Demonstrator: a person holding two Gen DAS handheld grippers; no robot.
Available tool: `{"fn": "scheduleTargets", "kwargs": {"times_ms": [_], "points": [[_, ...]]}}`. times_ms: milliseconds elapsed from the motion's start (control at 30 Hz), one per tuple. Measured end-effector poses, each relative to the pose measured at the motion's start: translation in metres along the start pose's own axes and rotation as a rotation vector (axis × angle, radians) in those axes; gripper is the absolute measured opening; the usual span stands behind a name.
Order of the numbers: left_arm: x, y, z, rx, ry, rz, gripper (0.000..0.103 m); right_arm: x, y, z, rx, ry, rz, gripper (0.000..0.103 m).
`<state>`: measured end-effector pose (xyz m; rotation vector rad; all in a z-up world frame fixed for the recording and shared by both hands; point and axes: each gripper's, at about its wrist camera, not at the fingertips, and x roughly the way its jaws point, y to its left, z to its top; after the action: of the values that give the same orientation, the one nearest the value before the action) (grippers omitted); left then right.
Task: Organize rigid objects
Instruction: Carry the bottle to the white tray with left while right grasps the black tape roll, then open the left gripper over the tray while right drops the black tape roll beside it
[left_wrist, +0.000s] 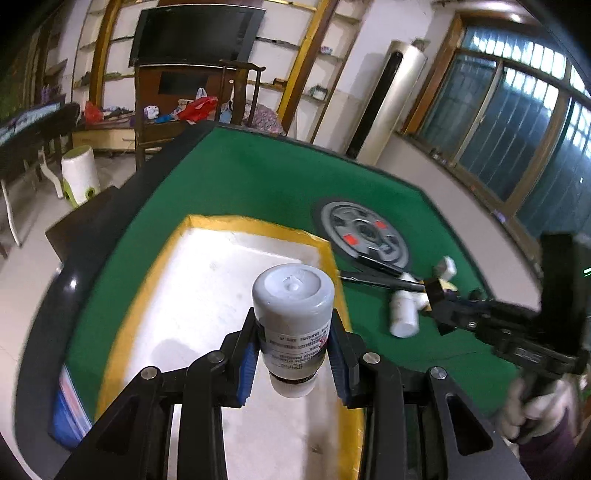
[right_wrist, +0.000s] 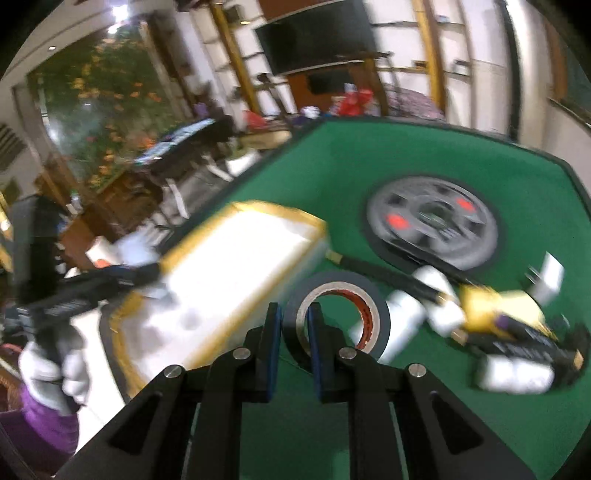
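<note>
My left gripper (left_wrist: 293, 345) is shut on a white pill bottle (left_wrist: 293, 317) with a printed label, held base-up above a white tray with a yellow rim (left_wrist: 207, 280). The bottle's neck points toward the camera. My right gripper (right_wrist: 292, 321) is shut on the wall of a dark blue tape roll (right_wrist: 373, 314), one pad inside the ring and one outside, lifted over the green table (right_wrist: 406, 155). The right gripper (left_wrist: 439, 299) also shows at the right of the left wrist view, near another white bottle (left_wrist: 402, 314) that lies on its side.
A grey round disc with red marks (left_wrist: 364, 232) sits mid-table. A black rod (left_wrist: 376, 278), white bottles (right_wrist: 439, 299), a yellow piece (right_wrist: 491, 302) and a white plug (right_wrist: 550, 277) lie in a pile to its right. Gloved hands (right_wrist: 48, 365) hold both grippers. The black table edge (left_wrist: 55, 295) lies left.
</note>
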<state>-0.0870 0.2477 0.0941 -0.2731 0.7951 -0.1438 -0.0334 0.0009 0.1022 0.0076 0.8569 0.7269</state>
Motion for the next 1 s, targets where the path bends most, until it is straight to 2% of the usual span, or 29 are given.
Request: {"fn": "scheduleTargets", "kwargs": {"times_ms": [67,167,267,467,567,600,700,800,867,1000], "points": [[0.015,0.005,0.011,0.020,0.031,0.030,0.036,0.015,0.021,0.015,-0.028,0.004,0.027,0.014],[0.045,0.022,0.025,-0.005,0.106,0.020,0.036,0.046,0.046,0.033,-0.062,0.033,0.052,0.014],[0.072,0.038,0.037,-0.037,0.176,0.017,0.036,0.077,0.062,0.045,-0.110,0.068,0.015,0.014],[0.112,0.049,0.047,-0.069,0.270,-0.009,0.036,0.125,0.063,0.058,-0.130,0.143,-0.049,0.014],[0.125,0.050,0.048,-0.089,0.290,0.001,0.036,0.142,0.057,0.059,-0.119,0.170,-0.076,0.014],[0.128,0.051,0.048,-0.101,0.295,0.000,0.038,0.146,0.053,0.059,-0.112,0.176,-0.085,0.014],[0.134,0.055,0.050,-0.146,0.300,-0.021,0.056,0.155,0.047,0.061,-0.096,0.194,-0.096,0.015],[0.130,0.062,0.050,-0.198,0.290,-0.057,0.060,0.153,0.044,0.062,-0.121,0.179,-0.144,0.032],[0.124,0.066,0.051,-0.226,0.278,-0.068,0.064,0.143,0.045,0.064,-0.137,0.148,-0.164,0.051],[0.092,0.060,0.051,-0.213,0.186,-0.037,0.064,0.104,0.046,0.063,-0.154,0.050,-0.181,0.054]]}}
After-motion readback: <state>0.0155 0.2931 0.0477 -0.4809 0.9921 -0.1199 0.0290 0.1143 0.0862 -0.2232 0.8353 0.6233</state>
